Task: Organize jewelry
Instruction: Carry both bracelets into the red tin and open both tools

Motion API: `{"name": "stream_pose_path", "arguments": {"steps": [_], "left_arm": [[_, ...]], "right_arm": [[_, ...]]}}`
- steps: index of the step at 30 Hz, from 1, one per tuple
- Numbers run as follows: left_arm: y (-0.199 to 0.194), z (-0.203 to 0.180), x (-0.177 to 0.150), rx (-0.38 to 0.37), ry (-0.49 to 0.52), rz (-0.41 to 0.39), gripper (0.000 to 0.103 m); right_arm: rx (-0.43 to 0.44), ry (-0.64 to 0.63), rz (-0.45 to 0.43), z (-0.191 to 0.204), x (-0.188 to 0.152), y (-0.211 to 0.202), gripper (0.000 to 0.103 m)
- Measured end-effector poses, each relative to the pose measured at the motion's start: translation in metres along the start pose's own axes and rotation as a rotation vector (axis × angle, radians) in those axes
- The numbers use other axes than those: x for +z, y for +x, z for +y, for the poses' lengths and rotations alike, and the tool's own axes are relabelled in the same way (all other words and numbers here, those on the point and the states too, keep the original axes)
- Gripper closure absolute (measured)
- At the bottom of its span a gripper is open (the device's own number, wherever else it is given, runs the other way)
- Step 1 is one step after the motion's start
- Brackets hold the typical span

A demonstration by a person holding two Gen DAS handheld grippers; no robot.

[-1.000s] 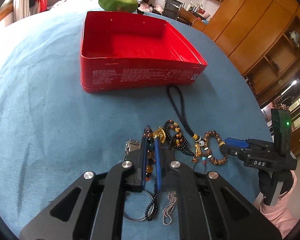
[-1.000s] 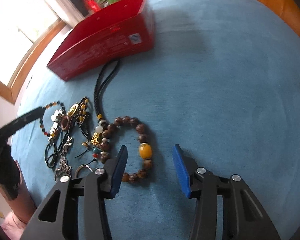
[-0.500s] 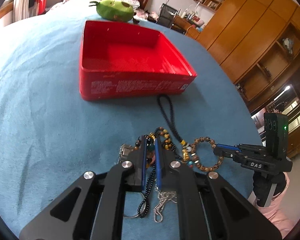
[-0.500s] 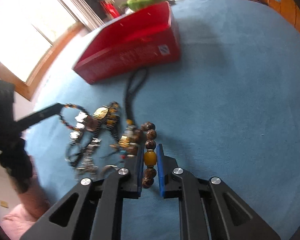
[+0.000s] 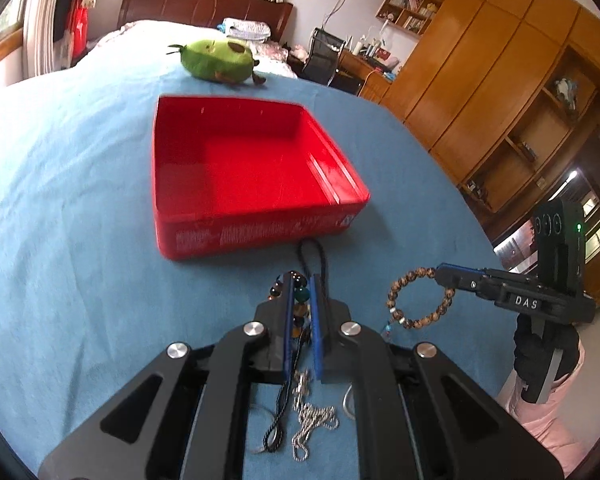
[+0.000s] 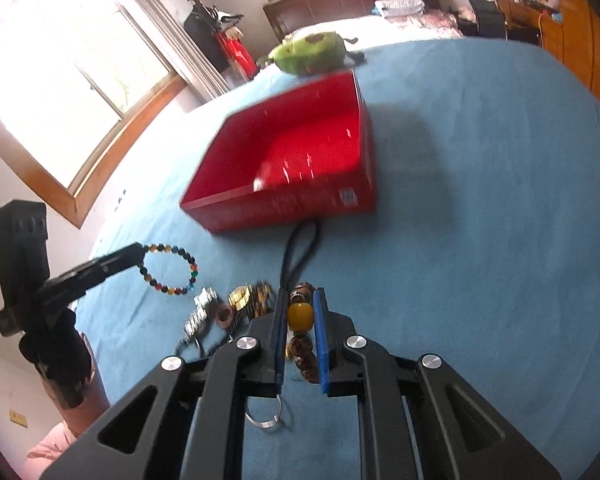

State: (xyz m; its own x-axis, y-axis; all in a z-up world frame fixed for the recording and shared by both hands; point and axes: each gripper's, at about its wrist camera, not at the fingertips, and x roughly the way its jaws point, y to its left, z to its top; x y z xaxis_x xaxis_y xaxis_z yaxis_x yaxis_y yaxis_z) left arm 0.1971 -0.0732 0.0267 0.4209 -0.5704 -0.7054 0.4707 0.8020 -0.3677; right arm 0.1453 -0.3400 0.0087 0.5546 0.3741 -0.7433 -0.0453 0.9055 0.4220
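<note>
The multicoloured bead bracelet (image 6: 170, 270) hangs clear of the blue bedspread (image 5: 60, 220), pinched between the nearly closed jaws of the left hand-held gripper (image 5: 301, 294). In the right wrist view it dangles at about 9 o'clock from the picture's middle. The brown wooden bead bracelet (image 5: 420, 298), with one large amber bead (image 6: 300, 316), is likewise lifted off the bed, clamped in the right hand-held gripper (image 6: 299, 312), whose jaws are closed tight on it. Below both, the rest of the jewelry pile (image 6: 228, 312) lies on the bedspread: a silver chain (image 5: 312, 424), a ring (image 6: 266, 418) and a black cord loop (image 6: 300, 248) reaching toward the red box (image 5: 240, 176). The box sits open at 12 o'clock from the pile, nothing visible inside. A green plush toy (image 5: 216, 60) lies beyond it.
</note>
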Motion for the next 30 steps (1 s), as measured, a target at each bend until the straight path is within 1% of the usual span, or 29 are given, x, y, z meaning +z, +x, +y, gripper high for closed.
{"name": "stream_pose_path", "arguments": {"steps": [5,8,10,13,15,18,20,23,27,30], "left_arm": [[-0.001,-0.002,0.036,0.036,0.008,-0.045,0.097],[0.004,0.003,0.058,0.040,-0.007,-0.057,0.097],[0.007,0.005,0.075,0.057,-0.007,-0.078,0.097],[0.014,0.009,0.100,0.071,-0.010,-0.097,0.097],[0.024,0.013,0.113,0.096,-0.016,-0.103,0.097],[0.056,0.028,0.129,0.136,-0.035,-0.061,0.097],[0.076,0.038,0.135,0.157,-0.049,-0.029,0.097],[0.109,0.053,0.138,0.175,-0.075,0.032,0.097],[0.137,0.062,0.138,0.202,-0.074,0.069,0.097],[0.146,0.069,0.136,0.202,-0.084,0.090,0.097]], "right_arm": [[0.013,-0.021,-0.051,0.011,0.043,-0.004,0.091],[0.052,-0.024,-0.079,0.017,0.072,-0.003,0.091],[0.074,-0.034,-0.099,0.022,0.090,-0.001,0.091],[0.095,-0.040,-0.116,0.026,0.119,0.011,0.091],[0.089,-0.035,-0.110,0.026,0.133,0.027,0.091],[0.066,-0.023,-0.074,0.021,0.150,0.059,0.091],[0.041,-0.010,-0.030,0.014,0.155,0.090,0.091],[0.010,0.003,0.023,0.005,0.153,0.124,0.091],[-0.015,0.005,0.046,-0.002,0.154,0.148,0.091],[-0.046,0.005,0.065,-0.006,0.155,0.161,0.090]]}}
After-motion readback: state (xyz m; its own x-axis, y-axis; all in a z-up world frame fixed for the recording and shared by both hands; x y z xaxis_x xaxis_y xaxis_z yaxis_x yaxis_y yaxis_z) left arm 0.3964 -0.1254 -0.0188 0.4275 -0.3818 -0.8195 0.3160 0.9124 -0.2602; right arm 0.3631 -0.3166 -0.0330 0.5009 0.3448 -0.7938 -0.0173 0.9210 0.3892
